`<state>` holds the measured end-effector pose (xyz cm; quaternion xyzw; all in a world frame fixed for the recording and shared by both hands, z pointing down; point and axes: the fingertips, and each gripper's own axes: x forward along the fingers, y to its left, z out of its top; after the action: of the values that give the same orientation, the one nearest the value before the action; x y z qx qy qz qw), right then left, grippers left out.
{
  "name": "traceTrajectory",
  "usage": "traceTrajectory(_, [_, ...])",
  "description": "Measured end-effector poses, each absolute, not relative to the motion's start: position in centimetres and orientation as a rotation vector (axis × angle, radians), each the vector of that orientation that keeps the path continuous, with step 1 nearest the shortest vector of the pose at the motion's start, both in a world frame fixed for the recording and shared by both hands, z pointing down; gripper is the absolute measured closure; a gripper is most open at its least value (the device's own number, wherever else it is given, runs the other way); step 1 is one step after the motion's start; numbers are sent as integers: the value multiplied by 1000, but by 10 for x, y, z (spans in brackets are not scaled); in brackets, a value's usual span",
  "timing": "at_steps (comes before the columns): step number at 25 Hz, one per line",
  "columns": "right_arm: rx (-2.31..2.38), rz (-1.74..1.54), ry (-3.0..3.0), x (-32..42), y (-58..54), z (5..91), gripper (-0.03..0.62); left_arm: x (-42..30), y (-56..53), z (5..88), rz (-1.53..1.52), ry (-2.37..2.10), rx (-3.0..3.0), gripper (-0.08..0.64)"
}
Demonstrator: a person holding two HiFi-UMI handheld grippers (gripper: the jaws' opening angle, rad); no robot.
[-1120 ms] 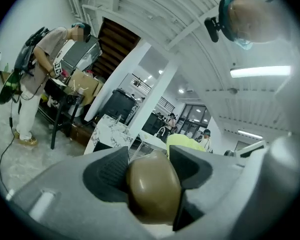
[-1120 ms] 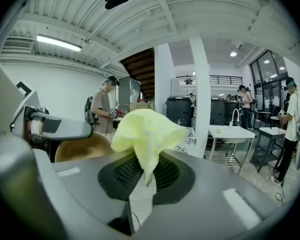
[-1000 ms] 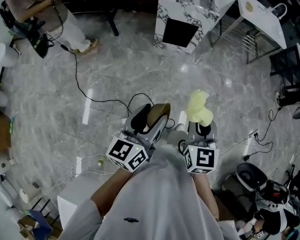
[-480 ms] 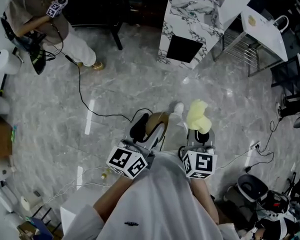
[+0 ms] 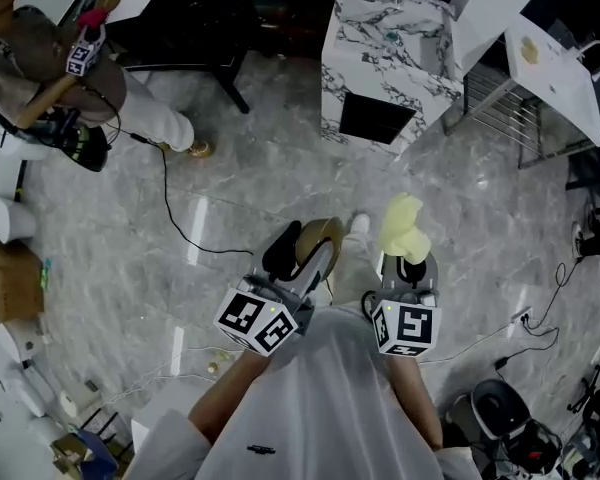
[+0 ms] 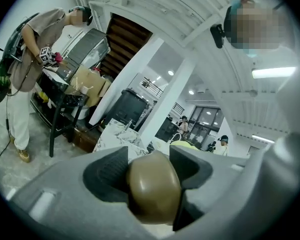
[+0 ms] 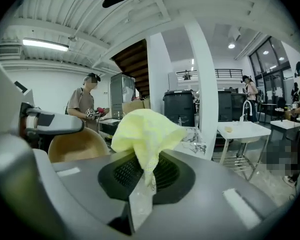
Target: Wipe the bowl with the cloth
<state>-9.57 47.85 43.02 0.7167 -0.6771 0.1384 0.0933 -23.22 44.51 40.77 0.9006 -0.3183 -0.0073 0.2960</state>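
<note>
My left gripper (image 5: 302,251) is shut on the rim of a tan bowl (image 5: 316,238), held on edge in front of my body above the floor. In the left gripper view the bowl (image 6: 153,193) sits clamped between the dark pads. My right gripper (image 5: 408,255) is shut on a pale yellow cloth (image 5: 402,228) that bunches up above the jaws. The cloth (image 7: 145,133) fills the middle of the right gripper view, with the bowl (image 7: 77,145) to its left. Bowl and cloth are a short way apart, not touching.
A marble-patterned counter with a sink (image 5: 392,38) stands ahead, a white table (image 5: 555,63) to its right. Another person (image 5: 50,78) with a gripper stands far left near a black table (image 5: 195,18). Cables (image 5: 170,208) trail over the grey floor.
The head view has shifted, so the counter and the other person sit lower in the frame. Both grippers keep their hold, the bowl and cloth staying side by side.
</note>
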Motion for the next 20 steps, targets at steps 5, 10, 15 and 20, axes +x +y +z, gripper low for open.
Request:
traceTrajectory(5, [1992, 405, -2133, -33, 395, 417, 554, -149, 359, 386, 0, -875, 2405, 298])
traceTrajectory(10, [1959, 383, -2201, 33, 326, 411, 554, -74, 299, 385, -13, -921, 2387, 298])
traceTrajectory(15, [1941, 396, -2239, 69, 291, 412, 554, -35, 274, 377, 1, -933, 2405, 298])
traceTrajectory(20, [1953, 430, -2280, 79, 262, 411, 554, -29, 242, 372, -18, -963, 2393, 298])
